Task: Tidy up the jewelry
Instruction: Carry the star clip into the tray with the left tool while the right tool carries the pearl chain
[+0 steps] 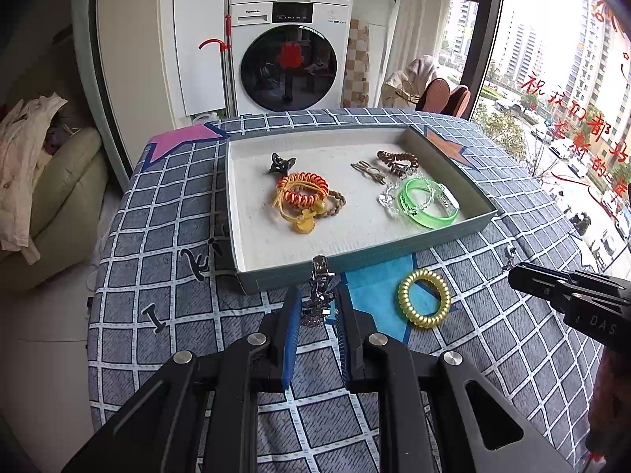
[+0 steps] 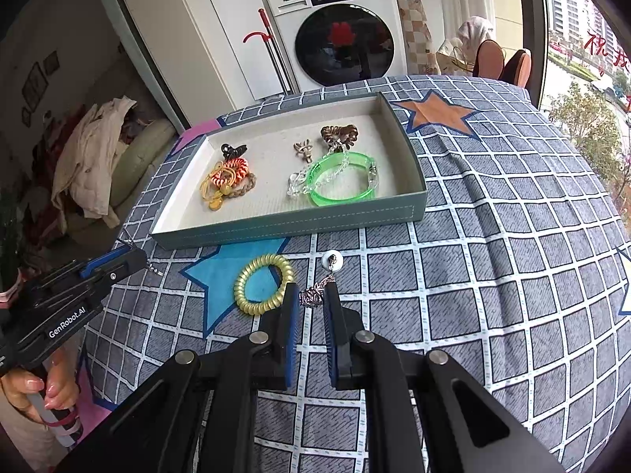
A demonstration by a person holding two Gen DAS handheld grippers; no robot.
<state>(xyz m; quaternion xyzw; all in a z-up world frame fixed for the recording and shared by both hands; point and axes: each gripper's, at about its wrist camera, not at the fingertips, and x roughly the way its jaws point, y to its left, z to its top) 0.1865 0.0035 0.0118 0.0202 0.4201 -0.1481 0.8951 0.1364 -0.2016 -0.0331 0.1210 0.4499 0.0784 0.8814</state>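
Silver metal glints between the pads of your left tool: a glittery hair clip, its jaws closed in around it, just short of the teal tray. To its right the gold spiral hair tie lies on the blue star of the checked tabletop cloth. Your right tool pinches a silver leaf-patterned earring, narrowly parted around it, its white round end resting on the cloth. In the tray sit an orange coil tie and a green bangle.
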